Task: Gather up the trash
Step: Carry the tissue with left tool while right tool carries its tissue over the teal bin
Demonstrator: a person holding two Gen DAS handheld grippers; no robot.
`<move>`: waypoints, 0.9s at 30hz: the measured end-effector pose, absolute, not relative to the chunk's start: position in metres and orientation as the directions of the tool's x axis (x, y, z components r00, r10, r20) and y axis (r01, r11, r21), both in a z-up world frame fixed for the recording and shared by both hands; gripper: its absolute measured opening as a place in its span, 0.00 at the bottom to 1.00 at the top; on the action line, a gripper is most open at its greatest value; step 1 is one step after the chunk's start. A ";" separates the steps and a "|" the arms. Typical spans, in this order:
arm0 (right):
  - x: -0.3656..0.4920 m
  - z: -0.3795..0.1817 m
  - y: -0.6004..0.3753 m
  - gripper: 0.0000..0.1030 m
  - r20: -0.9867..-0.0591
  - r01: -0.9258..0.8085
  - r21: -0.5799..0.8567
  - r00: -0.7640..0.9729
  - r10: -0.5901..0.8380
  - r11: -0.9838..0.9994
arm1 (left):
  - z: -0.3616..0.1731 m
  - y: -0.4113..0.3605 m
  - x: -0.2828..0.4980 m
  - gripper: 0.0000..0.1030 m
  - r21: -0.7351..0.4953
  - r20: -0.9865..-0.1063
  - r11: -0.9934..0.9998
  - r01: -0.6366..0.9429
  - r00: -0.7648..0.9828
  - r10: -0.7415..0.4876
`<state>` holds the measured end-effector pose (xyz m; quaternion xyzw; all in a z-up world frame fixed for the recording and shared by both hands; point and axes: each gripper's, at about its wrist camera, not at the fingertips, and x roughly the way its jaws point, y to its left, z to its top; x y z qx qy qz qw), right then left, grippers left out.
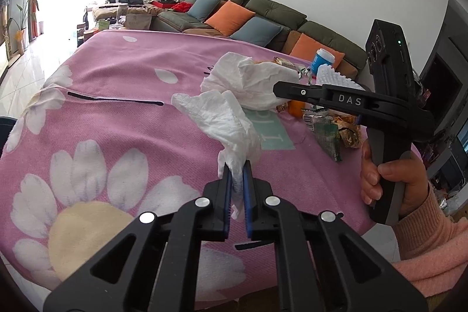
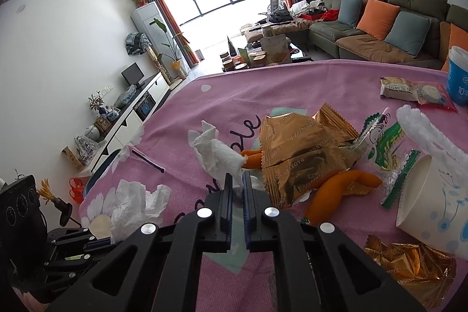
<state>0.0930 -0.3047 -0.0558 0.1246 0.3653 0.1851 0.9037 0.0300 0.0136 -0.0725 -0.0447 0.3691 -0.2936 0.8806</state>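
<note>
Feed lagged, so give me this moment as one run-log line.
left hand-held gripper: shut on crumpled white tissue | right hand-held gripper: shut on second white tissue | pink flowered tablecloth: wrappers remain

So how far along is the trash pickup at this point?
Early stage. Nothing looks binned yet, and no bin is in view. In hand: the left claw is shut on one crumpled tissue, and the right claw is shut on another tissue. Left on the pink cloth: gold wrappers, orange peel, a tipped paper cup and a green-printed wrapper.
</note>
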 end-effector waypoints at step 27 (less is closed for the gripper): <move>0.083 -0.002 -0.263 0.02 -0.464 -0.446 0.454 0.621 0.632 0.772 | -0.039 0.095 0.020 0.07 -0.237 -0.566 0.921 0.308 0.727 -0.389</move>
